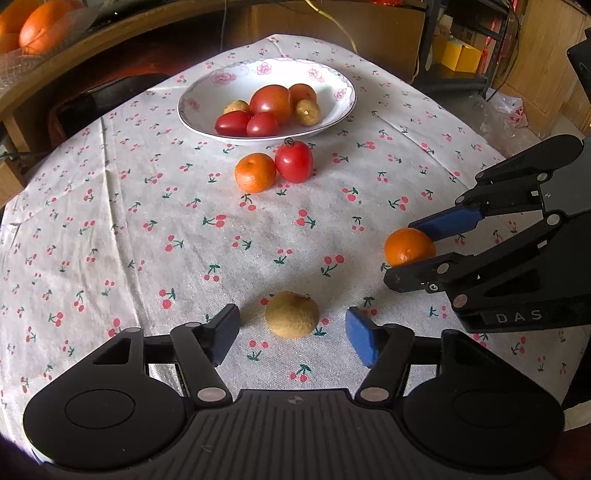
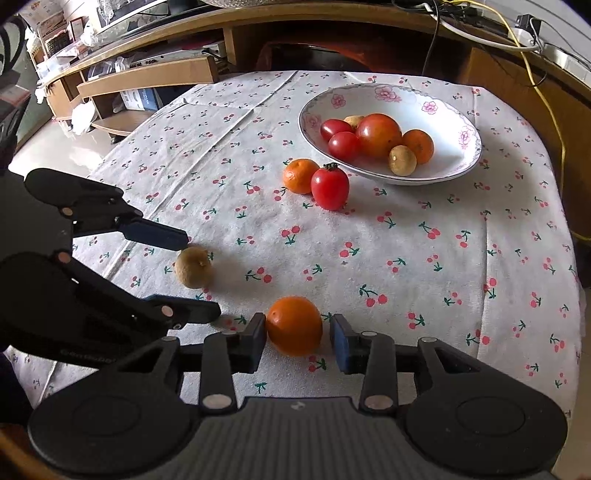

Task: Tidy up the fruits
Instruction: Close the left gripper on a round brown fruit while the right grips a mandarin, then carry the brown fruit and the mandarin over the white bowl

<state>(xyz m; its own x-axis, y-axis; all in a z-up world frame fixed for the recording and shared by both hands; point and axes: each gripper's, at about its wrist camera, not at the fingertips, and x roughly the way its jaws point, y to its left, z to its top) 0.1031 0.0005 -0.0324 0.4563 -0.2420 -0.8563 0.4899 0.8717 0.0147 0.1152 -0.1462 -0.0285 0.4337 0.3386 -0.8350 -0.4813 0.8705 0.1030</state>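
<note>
A small brown round fruit [image 1: 292, 314] lies on the cherry-print tablecloth between the fingers of my left gripper [image 1: 293, 330], which is open with gaps on both sides. My right gripper [image 2: 298, 332] is open around an orange tangerine [image 2: 294, 325]; its left pad touches the fruit and the right pad stands just off it. Each gripper shows in the other view: the right gripper [image 1: 400, 251] with the tangerine [image 1: 409, 246], the left gripper [image 2: 199, 276] with the brown fruit [image 2: 194, 272]. A flowered white bowl [image 1: 341, 90] [image 2: 471, 125] holds several tomatoes, a tangerine and brown fruits.
A loose tangerine [image 1: 255, 172] [image 2: 300, 176] and a red tomato [image 1: 294, 161] [image 2: 330, 187] sit touching just in front of the bowl. Wooden shelving surrounds the table; oranges [image 1: 37, 26] rest on it at the far left. A yellow cable [image 2: 535, 74] hangs behind.
</note>
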